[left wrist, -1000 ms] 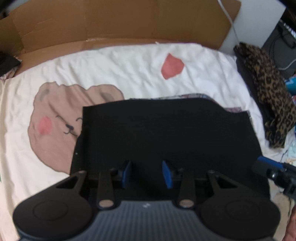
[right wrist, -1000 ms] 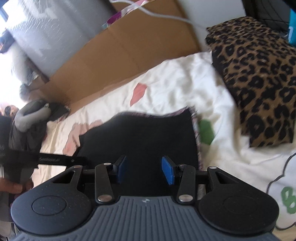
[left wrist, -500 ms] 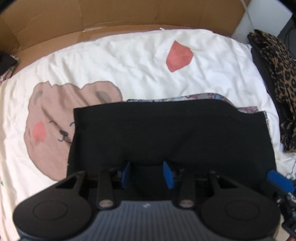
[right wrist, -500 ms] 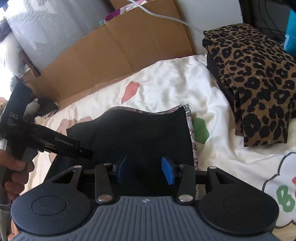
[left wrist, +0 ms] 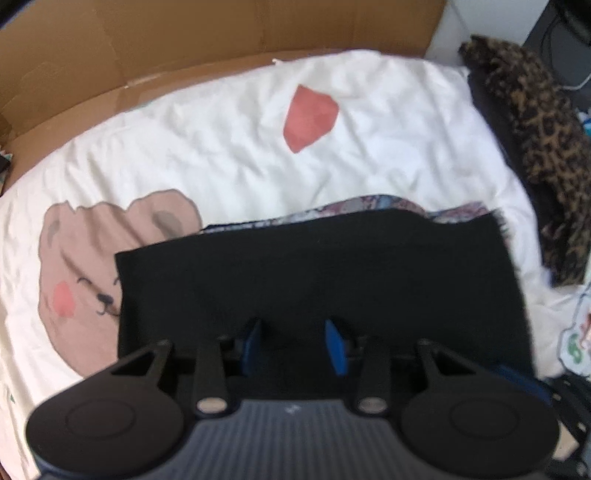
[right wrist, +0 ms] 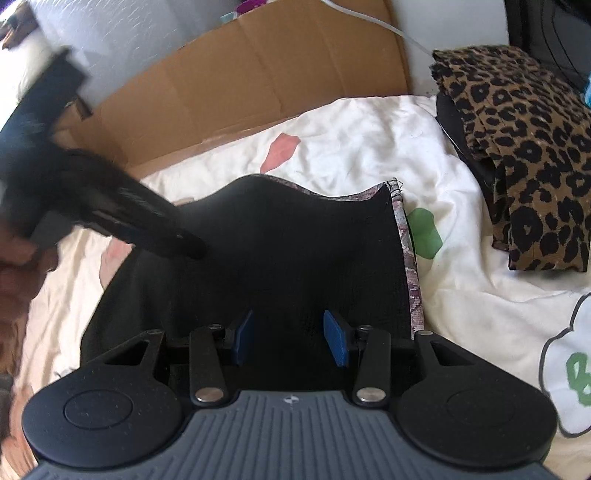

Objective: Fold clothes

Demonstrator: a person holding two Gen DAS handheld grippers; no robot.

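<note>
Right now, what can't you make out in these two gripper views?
- Left view: black garment near edge, hidden behind the left gripper.
- Right view: left gripper's fingers, smeared by motion blur.
- Both views: patterned fabric under the garment, only a strip shows.
- Right view: leopard-print clothes, cut off by the frame edge.

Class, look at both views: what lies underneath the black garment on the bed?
Under the black garment, a strip of patterned fabric peeks out along its edges, over the white bedsheet. The rest is covered.

A white bear-print sheet (left wrist: 229,147) fronts cardboard (left wrist: 184,48); perhaps a white cable (right wrist: 373,22) behind.
</note>
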